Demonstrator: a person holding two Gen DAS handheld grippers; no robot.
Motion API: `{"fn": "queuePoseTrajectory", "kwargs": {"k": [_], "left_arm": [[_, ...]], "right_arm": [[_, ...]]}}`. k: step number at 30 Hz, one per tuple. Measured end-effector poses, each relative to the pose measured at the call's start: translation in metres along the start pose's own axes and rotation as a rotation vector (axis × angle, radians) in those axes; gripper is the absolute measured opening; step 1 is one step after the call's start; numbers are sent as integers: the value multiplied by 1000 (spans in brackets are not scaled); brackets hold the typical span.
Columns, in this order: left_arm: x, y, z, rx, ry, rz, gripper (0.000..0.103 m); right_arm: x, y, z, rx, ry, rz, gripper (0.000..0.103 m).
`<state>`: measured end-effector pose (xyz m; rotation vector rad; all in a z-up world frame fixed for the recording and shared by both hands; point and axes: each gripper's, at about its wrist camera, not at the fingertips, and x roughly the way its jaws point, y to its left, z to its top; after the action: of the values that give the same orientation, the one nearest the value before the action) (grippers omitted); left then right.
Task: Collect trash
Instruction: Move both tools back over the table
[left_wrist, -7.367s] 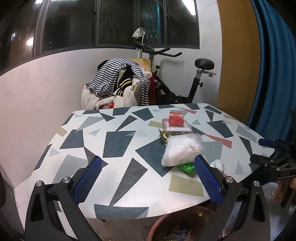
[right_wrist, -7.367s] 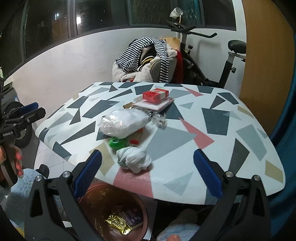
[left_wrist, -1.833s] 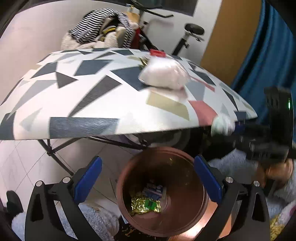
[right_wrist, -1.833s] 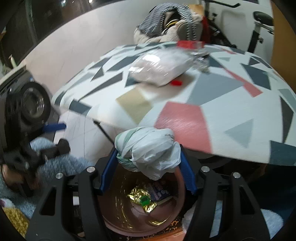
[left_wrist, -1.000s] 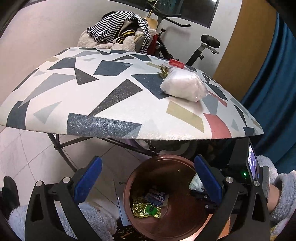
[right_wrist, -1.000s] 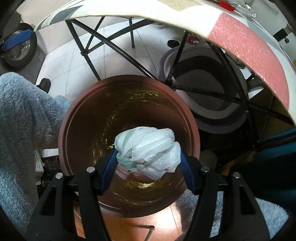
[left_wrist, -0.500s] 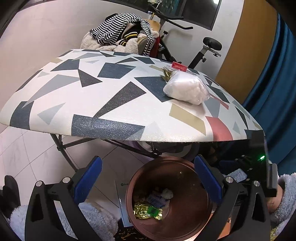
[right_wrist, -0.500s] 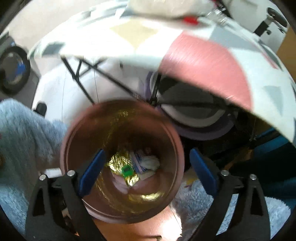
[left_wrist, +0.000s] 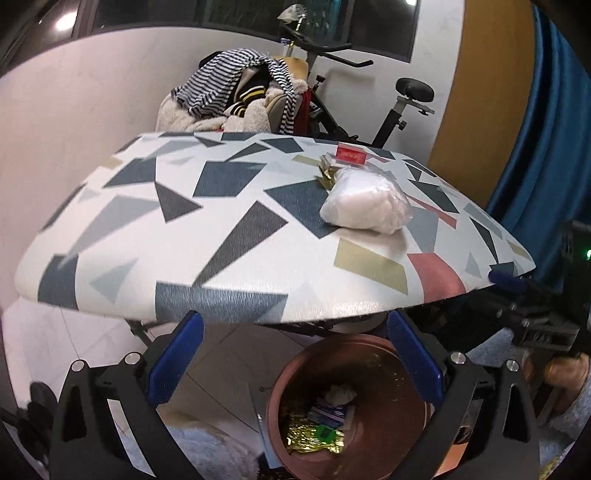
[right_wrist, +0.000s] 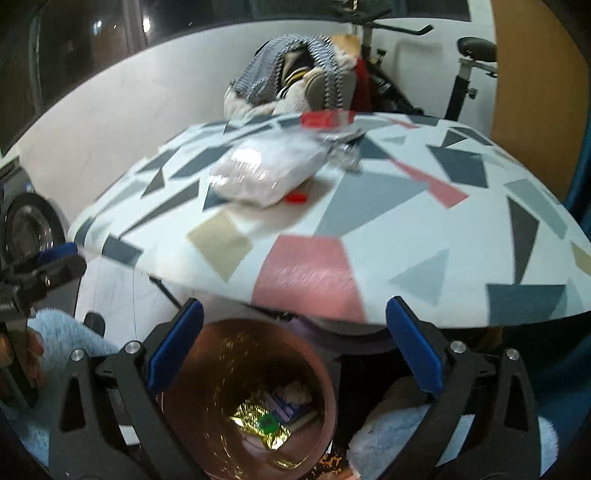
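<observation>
My left gripper (left_wrist: 294, 321) stands open and empty at the table's front edge, above the copper bin (left_wrist: 400, 387). The jaws of my right gripper (right_wrist: 294, 308) are opening, with nothing between them; it hangs over the same bin (right_wrist: 207, 369). A crumpled white wad (left_wrist: 341, 393) lies in the bin beside a gold wrapper (left_wrist: 310, 437); the right wrist view shows the wad (right_wrist: 295, 391) too. On the patterned table (left_wrist: 184, 221) lie a white plastic bag (left_wrist: 365, 203), a red box (left_wrist: 351, 155), a gold wrapper (left_wrist: 327, 173) and a small red piece (right_wrist: 295, 198).
Behind the table stand a chair piled with striped clothes (left_wrist: 236, 85) and an exercise bike (left_wrist: 402, 99). A blue curtain (left_wrist: 546, 147) hangs at the right. Black table legs (left_wrist: 140, 328) cross under the top. Fluffy light-blue sleeves (right_wrist: 62, 332) flank the bin.
My right gripper opened and the white wad dropped into the bin. That gripper then rose and tilted up, bringing the table top into view. My left gripper rose a little.
</observation>
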<state>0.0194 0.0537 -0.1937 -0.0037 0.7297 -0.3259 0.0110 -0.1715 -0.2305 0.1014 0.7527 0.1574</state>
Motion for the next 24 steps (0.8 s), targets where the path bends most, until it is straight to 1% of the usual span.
{"fn": "queuePoseTrajectory", "kwargs": {"k": [4,6,8,12,15,18,22,24], "left_arm": [[-4,-4,12,44,-23,27,97],[-7,-7,21,74,-40,86,97],[-11,-10,30,101,-67,117,97],[-17,-12,47,113,-101,117,97],[-20,-16,60,123,-125,102,97],[-22,-20,71,126,-143,85,97],[-22,-23,83,118,-153,53,97],[-20,-24,90,110,-155,43,97]], "right_arm": [[-15,-8,16,7,-56,-8,97],[-19,-12,22,8,-67,-8,97],[-23,-16,29,7,-80,-16,97],[-30,-21,40,6,-111,-19,97],[-35,-27,50,3,-134,-30,97],[-36,-33,57,10,-145,-20,97],[-38,-44,69,47,-175,-12,98],[-37,-51,76,79,-181,7,98]]}}
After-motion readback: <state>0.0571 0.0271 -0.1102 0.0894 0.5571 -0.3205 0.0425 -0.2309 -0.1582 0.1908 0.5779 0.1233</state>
